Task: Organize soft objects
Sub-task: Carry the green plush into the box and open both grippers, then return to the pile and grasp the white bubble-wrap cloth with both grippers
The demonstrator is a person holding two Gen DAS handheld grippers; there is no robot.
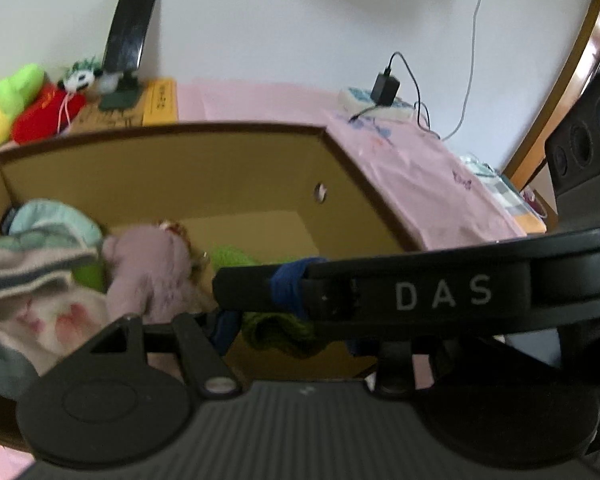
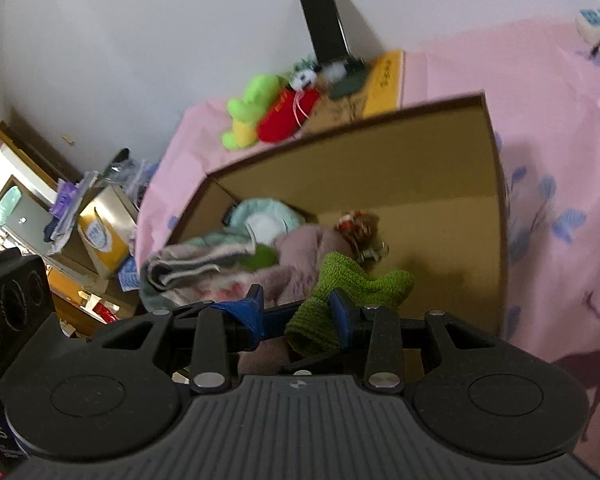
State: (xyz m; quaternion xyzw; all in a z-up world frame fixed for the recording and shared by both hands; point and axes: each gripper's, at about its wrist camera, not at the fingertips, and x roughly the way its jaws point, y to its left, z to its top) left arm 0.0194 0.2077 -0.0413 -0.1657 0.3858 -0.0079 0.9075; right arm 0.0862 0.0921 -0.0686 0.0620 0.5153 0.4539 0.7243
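Bedspread, pink and printed, carried an open cardboard box set against its far side. Folded towels filled the box's left end, with a pink plush toy beside them. The green knit piece, the item in hand, hung over the near edge of the box, above its bare right-hand floor.

The knit looked light, limp and stretchy, not fragile. It would likely sag from any single pinch, so a hold on a bunched fold or thick hem seemed safest.

In the right gripper, the knit lay between the blue pads against the right one; whether it was pinched could not be told. The left gripper was half hidden, so its grip was likewise unclear.
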